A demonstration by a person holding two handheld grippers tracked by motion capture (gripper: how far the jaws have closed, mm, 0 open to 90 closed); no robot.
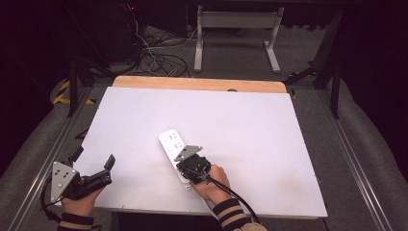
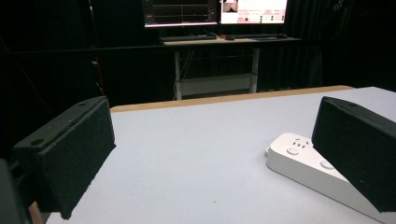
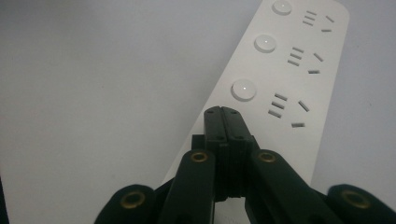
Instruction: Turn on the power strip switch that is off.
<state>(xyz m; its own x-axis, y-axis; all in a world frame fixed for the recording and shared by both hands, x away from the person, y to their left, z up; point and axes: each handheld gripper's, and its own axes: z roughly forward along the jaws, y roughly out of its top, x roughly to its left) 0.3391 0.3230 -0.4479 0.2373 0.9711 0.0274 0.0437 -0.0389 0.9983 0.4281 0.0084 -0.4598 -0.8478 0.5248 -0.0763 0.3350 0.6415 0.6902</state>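
Left hand (image 1: 77, 202), striped cuff, near edge of tabletop (image 1: 240, 125): holds left claw (image 1: 94, 161) at the tabletop's near left corner, jaws spread wide, nothing between them. Grey plate (image 1: 61, 180) on top of it. In the left gripper view the left claw (image 2: 212, 154) frames bare white surface, its right jaw overlapping the strip.

Right hand (image 1: 211, 185), striped cuff, near centre edge: holds right claw (image 1: 191, 159) low over the strip's near half. Black cable (image 1: 235, 197) trails back past the wrist. In the right gripper view the right claw (image 3: 221, 114) has jaws pressed together, tips closed on nothing, poised over the strip's edge just short of the nearest button (image 3: 243, 89); contact with the strip cannot be told.

Power strip (image 1: 172, 144), white, flat on the tabletop, near centre, running away and leftward. Right gripper view shows strip (image 3: 289, 70) with three round buttons, each beside a socket group. Left gripper view shows strip's end (image 2: 303, 161).

Tabletop: white, wooden strip (image 1: 199, 84) along far edge.

Beyond: white desk frame (image 1: 238, 33), cables (image 1: 159, 57) on floor; monitors (image 2: 215, 10) on a desk.
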